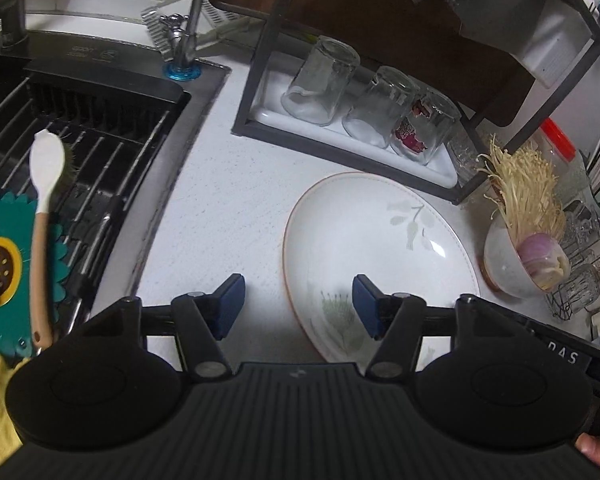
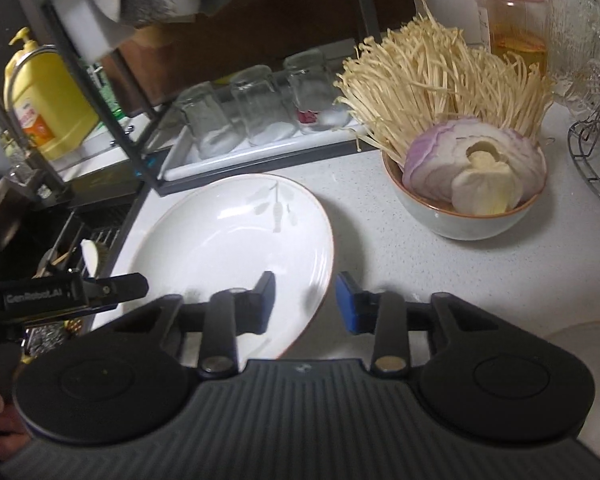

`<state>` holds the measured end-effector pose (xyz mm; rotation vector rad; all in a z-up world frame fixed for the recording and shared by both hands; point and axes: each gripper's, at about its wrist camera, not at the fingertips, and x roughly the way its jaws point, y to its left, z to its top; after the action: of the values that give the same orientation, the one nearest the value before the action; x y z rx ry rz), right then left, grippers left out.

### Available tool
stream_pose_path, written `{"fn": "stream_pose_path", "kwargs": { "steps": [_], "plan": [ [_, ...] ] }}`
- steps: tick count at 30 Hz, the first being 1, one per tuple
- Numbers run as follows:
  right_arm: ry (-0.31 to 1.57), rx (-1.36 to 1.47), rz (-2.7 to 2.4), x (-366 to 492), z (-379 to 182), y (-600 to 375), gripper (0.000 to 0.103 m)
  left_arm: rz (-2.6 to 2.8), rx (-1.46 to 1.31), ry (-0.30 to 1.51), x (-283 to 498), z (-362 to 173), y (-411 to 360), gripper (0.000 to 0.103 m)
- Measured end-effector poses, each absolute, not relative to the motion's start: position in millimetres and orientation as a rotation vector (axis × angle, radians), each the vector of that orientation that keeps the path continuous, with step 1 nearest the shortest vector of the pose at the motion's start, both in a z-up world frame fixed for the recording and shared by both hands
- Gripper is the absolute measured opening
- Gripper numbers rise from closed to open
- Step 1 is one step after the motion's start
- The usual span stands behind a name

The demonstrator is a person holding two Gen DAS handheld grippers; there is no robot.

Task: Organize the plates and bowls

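A white plate with a pale leaf print and a thin brown rim lies flat on the white counter; it also shows in the right wrist view. My left gripper is open and empty, straddling the plate's left edge from above. My right gripper is open and empty, its fingers either side of the plate's right rim. A grey bowl with enoki mushrooms and a cut onion stands right of the plate; it also shows in the left wrist view.
A dark metal rack holds three upturned glasses behind the plate. The black sink with a drain rack and a white spoon is at left. A wire basket, a red-lidded jar and a yellow bottle stand nearby.
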<state>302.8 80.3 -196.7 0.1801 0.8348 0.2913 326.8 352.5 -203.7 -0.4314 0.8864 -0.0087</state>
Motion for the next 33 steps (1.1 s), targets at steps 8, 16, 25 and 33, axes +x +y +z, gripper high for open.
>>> {"fn": "stream_pose_path", "kwargs": {
  "steps": [8, 16, 25, 33],
  "plan": [
    [0.845, 0.194, 0.278, 330, -208, 82, 0.023, -0.025, -0.469, 0.903, 350, -219, 361, 0.03],
    [0.876, 0.174, 0.277, 344, -214, 90, 0.019, -0.036, -0.457, 0.924, 367, -222, 362, 0.02],
    [0.9, 0.181, 0.325, 333, -203, 92, 0.019, -0.049, -0.451, 0.945, 361, -209, 371, 0.019],
    [0.891, 0.227, 0.336, 309, -172, 83, 0.019, -0.087, -0.484, 0.931, 337, -173, 374, 0.019]
  ]
}}
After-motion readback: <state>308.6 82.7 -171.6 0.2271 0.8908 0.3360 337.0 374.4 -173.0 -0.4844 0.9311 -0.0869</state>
